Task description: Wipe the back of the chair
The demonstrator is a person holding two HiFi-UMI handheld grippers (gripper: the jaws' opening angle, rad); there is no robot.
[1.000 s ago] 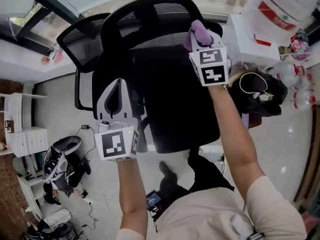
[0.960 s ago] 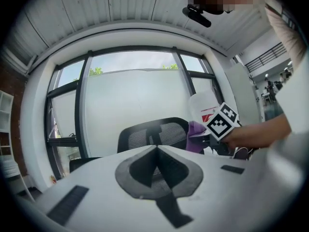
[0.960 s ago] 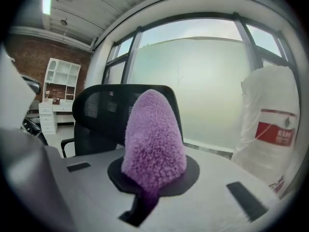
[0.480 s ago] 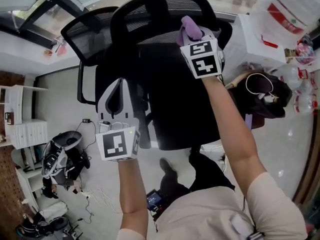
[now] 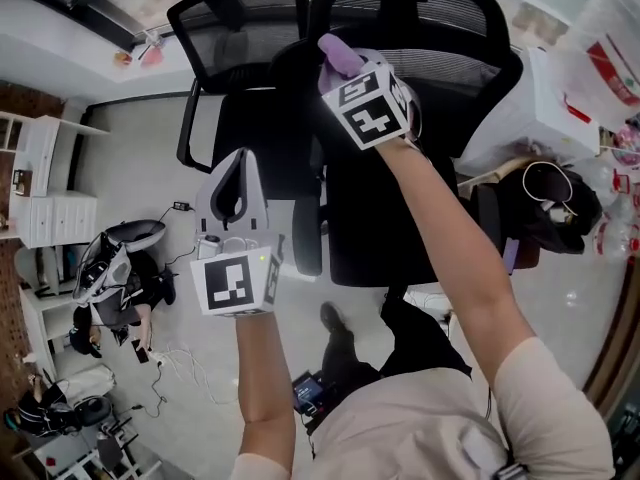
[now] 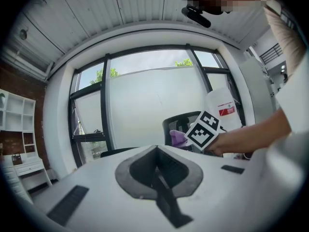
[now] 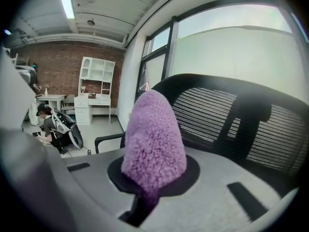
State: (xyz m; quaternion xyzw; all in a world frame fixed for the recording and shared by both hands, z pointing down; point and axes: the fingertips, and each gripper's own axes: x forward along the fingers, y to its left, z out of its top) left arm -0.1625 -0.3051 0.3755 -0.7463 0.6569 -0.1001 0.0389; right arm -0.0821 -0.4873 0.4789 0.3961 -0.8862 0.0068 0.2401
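Observation:
A black mesh-backed office chair (image 5: 420,28) stands in front of me, its ribbed back (image 7: 241,124) filling the right gripper view. My right gripper (image 5: 338,56) is shut on a fluffy purple cloth (image 5: 336,53), held up against the left side of the chair back near its top. In the right gripper view the purple cloth (image 7: 154,139) sticks up between the jaws. My left gripper (image 5: 232,173) hangs lower left, beside the chair's seat, shut with nothing in it; from the left gripper view the right gripper's marker cube (image 6: 206,129) and purple cloth (image 6: 177,138) show ahead.
A second black mesh chair (image 5: 235,28) stands just left of the first. White shelves (image 5: 35,178) and a scooter-like object (image 5: 110,278) are at the left. A dark bag (image 5: 545,203) and a white table (image 5: 560,88) crowd the right. Large windows (image 6: 145,100) lie beyond.
My right gripper has carried the cloth leftward along the top of the chair back. The head view has shifted, so both chairs sit further right. The left gripper stays as it was.

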